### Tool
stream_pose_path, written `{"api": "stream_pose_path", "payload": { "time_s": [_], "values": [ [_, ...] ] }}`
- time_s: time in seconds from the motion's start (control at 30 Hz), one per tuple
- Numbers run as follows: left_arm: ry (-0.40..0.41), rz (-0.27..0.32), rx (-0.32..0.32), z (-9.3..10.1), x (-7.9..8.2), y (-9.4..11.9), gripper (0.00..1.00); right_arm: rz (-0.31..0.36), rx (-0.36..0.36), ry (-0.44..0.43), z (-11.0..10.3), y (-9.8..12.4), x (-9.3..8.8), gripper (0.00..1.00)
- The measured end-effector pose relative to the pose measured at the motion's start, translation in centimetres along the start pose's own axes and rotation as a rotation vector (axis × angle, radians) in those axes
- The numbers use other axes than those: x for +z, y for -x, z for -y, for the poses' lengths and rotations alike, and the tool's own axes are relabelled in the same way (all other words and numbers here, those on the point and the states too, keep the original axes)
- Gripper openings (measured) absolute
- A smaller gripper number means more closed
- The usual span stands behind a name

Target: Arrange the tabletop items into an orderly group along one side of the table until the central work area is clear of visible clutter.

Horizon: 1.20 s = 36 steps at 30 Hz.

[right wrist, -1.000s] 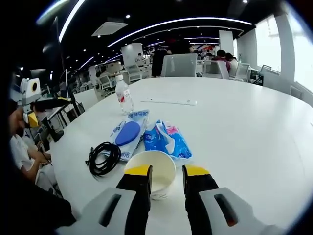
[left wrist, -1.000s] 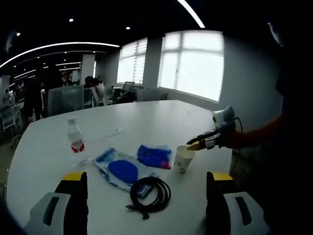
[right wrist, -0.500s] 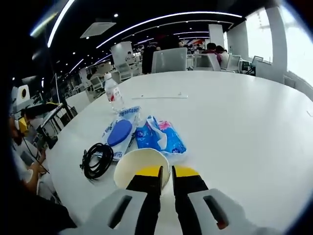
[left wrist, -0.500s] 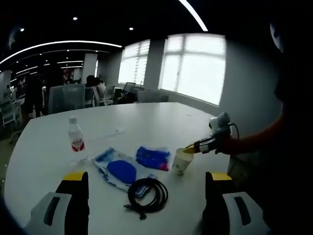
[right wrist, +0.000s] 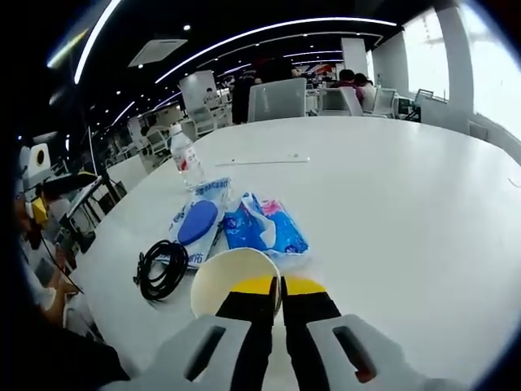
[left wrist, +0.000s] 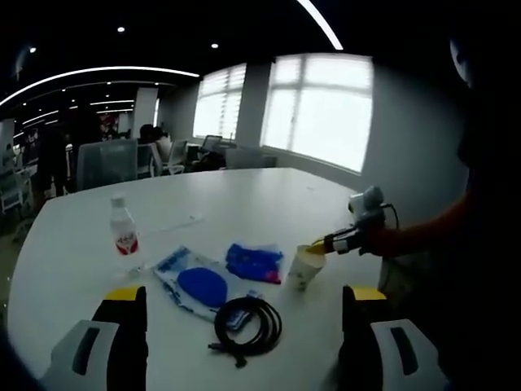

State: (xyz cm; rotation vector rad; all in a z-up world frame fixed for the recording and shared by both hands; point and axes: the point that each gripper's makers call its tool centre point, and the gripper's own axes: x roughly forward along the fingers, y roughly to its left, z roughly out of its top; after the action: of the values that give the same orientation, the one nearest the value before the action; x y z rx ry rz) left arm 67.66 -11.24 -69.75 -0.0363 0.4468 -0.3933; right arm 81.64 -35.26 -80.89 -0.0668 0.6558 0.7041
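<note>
A white paper cup [right wrist: 229, 277] stands on the white round table [right wrist: 407, 212], and my right gripper [right wrist: 277, 287] is shut on its near rim. In the left gripper view the same cup [left wrist: 305, 265] shows with the right gripper [left wrist: 324, 243] pinching its edge. Beyond the cup lie a blue tissue pack [right wrist: 269, 228], a clear bag with a blue disc [right wrist: 198, 221], a coiled black cable [right wrist: 161, 269] and a small water bottle [right wrist: 186, 159]. My left gripper [left wrist: 242, 301] hangs open near the table's edge, above the cable [left wrist: 247, 322], holding nothing.
A thin white strip [right wrist: 262, 161] lies farther back on the table. Office chairs [right wrist: 279, 99] and people stand beyond the far edge. A person's sleeve [left wrist: 423, 232] reaches in from the right in the left gripper view. Windows [left wrist: 321, 110] line the wall behind.
My right gripper's jaws have come together from wide apart onto the cup's rim. The left gripper has stayed open and nearly still.
</note>
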Motion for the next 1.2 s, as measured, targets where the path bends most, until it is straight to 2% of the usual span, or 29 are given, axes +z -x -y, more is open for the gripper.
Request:
{"api": "stream_pose_path", "payload": {
  "time_s": [0.37, 0.5, 0.7, 0.83, 1.2],
  "values": [
    [0.002, -0.022, 0.013, -1.1, -0.1, 0.1, 1.00, 0.009, 0.001, -0.031, 0.1, 0.4, 0.8, 0.00],
    [0.002, -0.036, 0.016, -1.7, -0.7, -0.1, 1.00, 0.014, 0.007, -0.033, -0.1, 0.7, 1.6, 0.00],
    [-0.015, -0.065, 0.025, -1.9, -1.4, -0.3, 1.00, 0.037, 0.046, -0.049, -0.8, 1.0, 3.8, 0.00],
    [-0.027, -0.064, 0.026, -2.1, -1.3, -0.5, 1.00, 0.042, 0.056, -0.026, -1.1, 1.1, 5.2, 0.00],
    [-0.061, -0.077, 0.033, -2.7, -1.1, -1.1, 1.00, 0.046, 0.108, -0.035, -2.8, 1.3, 10.0, 0.00]
  ]
}}
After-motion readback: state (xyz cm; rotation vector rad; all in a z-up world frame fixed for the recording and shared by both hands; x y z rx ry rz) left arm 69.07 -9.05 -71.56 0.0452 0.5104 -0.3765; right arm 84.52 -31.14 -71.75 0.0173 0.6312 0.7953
